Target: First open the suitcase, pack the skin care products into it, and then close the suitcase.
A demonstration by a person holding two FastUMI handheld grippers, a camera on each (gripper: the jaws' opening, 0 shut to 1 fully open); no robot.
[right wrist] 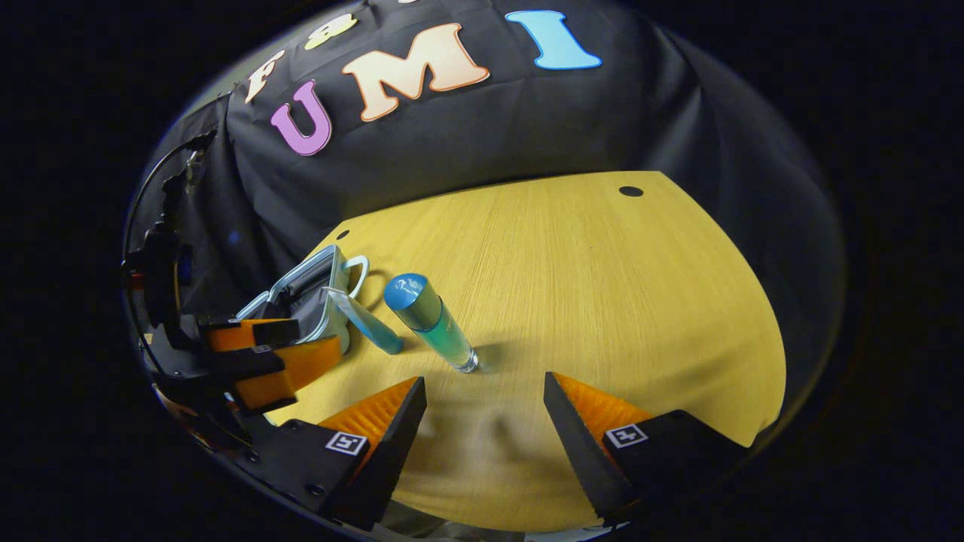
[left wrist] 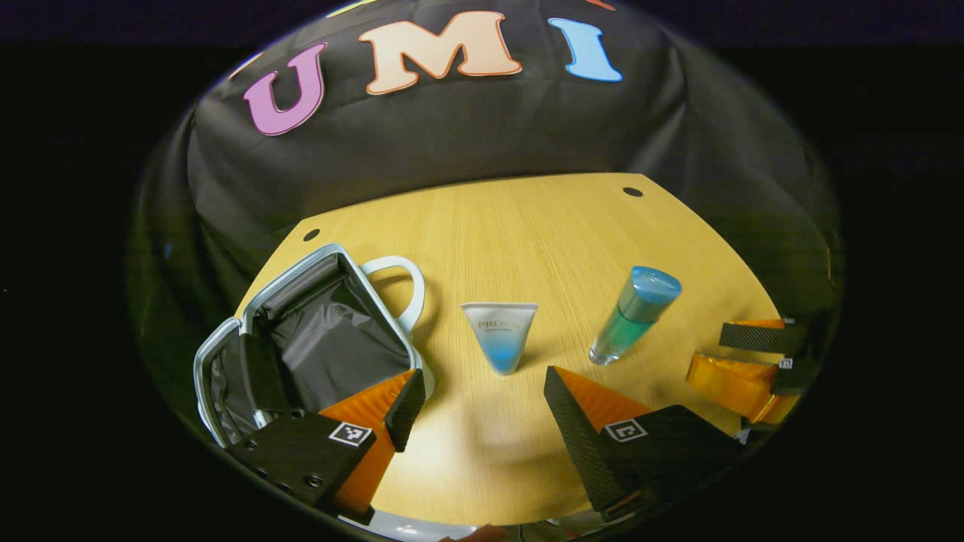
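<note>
Both my grippers, left (left wrist: 478,399) and right (right wrist: 482,403), hover wide open and empty over the wooden table (left wrist: 527,226). Leftmost, the suitcase (left wrist: 324,339) lies open, ready for packing. Beside it a tube (left wrist: 500,333), then a blue-capped bottle (left wrist: 633,315). My left gripper view reveals the suitcase's dark lining; my right gripper view shows it edge-on.

suitcase (left wrist: 316,339) left, tube (left wrist: 500,333) middle, bottle (left wrist: 635,315) right

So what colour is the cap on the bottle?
Blue, on the bottle; the left gripper view shows it best.
</note>
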